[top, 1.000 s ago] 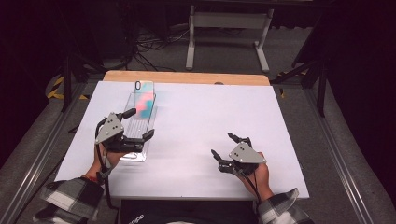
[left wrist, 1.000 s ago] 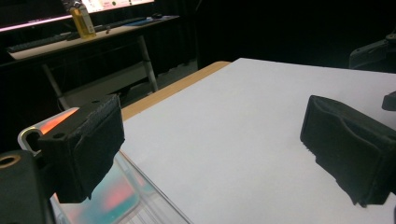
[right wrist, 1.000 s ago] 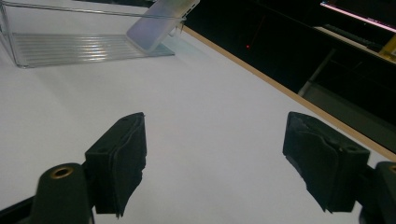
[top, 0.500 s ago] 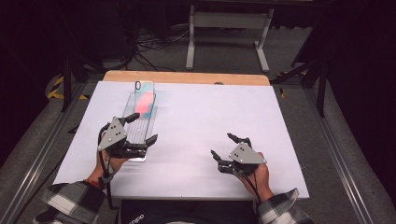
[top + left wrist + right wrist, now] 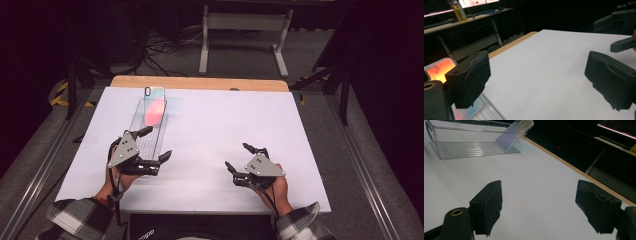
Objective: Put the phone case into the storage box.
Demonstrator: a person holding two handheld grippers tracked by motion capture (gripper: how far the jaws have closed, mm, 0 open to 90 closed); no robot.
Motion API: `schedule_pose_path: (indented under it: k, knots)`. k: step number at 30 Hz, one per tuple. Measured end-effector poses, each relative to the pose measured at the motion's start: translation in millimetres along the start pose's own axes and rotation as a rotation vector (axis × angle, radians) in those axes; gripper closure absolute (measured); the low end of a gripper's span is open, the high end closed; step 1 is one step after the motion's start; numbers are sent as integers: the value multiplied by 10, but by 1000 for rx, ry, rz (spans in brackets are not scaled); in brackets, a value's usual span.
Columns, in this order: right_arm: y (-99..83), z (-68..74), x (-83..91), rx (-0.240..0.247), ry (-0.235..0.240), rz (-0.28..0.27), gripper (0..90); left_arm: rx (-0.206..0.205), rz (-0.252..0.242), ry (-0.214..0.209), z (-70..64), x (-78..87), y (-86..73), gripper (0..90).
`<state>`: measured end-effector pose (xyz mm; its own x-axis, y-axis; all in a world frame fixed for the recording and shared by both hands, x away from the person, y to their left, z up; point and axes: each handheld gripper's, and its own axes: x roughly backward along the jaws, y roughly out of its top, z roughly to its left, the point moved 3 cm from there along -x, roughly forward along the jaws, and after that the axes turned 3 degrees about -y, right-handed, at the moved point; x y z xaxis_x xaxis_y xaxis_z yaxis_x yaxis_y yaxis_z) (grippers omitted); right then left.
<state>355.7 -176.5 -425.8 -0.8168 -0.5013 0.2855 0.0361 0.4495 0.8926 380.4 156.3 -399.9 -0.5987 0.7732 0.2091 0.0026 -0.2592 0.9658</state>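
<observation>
1. The left tongs [image 5: 154,145] hang spread and empty over the near end of the clear ribbed plastic tray [image 5: 147,142].
2. The right tongs [image 5: 242,158] rest spread, well apart on the white worktop [image 5: 215,125].
3. The pink-and-teal phone [image 5: 154,105] leans in the tray's far end; the placing looks finished, or no pick-up has begun.

The worktop [image 5: 215,125] is white on top, with a light wood strip along its far edge. On it stands a clear, ribbed tray [image 5: 150,132], colourless throughout. The phone [image 5: 154,106] inside glows pink to orange-red, fading to pale teal at its upper end. Both the left hand-held gripper [image 5: 152,145] and the right hand-held gripper [image 5: 236,157] are black with grey plates. The sleeves [image 5: 80,217] show black-and-white plaid.
</observation>
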Motion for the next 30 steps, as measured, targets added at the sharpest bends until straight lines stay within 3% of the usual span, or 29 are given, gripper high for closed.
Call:
schedule_pose_path:
  k: [15,24,27,30]
  knots:
    - [3,17,-3,5,38,-1,138,-18,38,-31,-188,0,-150,71]
    - [-4,19,11,-5,37,-10,81,-19,68,-45,-193,58,-270,64]
    - [-10,5,30,-31,44,-17,75,-23,86,-48,-191,83,-315,64]
    - [-9,1,37,-37,48,-23,66,-6,87,-65,-214,84,-344,63]
